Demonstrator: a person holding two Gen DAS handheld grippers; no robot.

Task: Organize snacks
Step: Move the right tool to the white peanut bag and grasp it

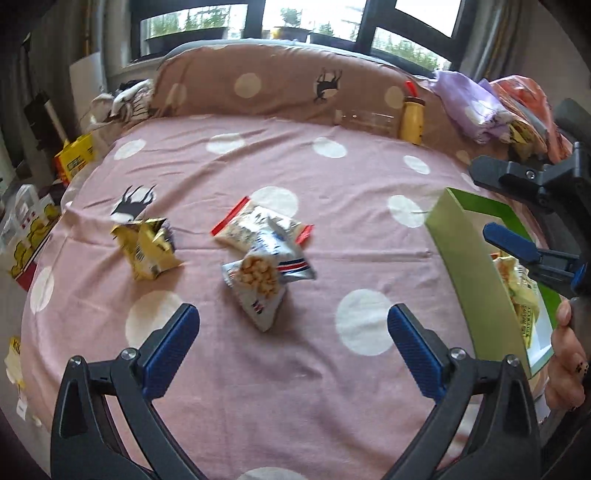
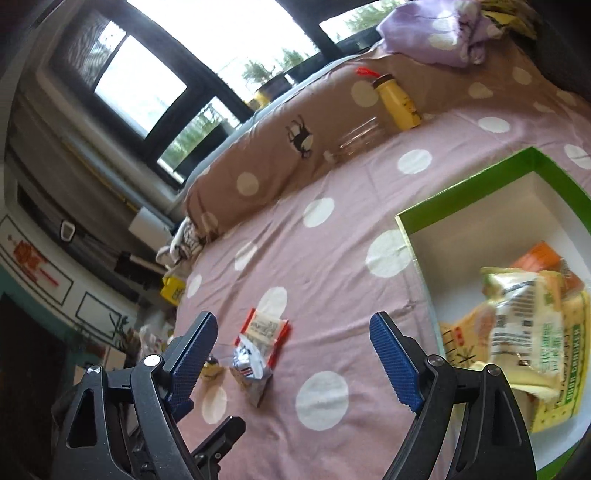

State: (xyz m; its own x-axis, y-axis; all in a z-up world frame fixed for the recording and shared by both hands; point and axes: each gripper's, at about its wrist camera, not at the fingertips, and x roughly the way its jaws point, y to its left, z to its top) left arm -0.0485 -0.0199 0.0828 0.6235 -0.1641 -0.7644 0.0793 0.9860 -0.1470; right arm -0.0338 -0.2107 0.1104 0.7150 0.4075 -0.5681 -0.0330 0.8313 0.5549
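Pink polka-dot bedsheet [image 1: 280, 387] strewn with snack packets, both grippers spread and empty.

A yellow packet [image 1: 147, 247], a red-edged packet [image 1: 255, 221] and a silver puff packet [image 1: 258, 284] are seen ahead of the left gripper [image 1: 293, 332]; further packets lie in the green box [image 2: 480, 195] beside the right gripper [image 2: 293, 343].

Pink polka-dot bedsheet [image 1: 258, 369], brown dotted bolster [image 1: 258, 85], dark-framed windows [image 1: 258, 18], bright daylight.

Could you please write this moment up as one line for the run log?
left hand-held gripper: open, empty | right hand-held gripper: open, empty | green box: holds snack packets | three packets loose on bedspread
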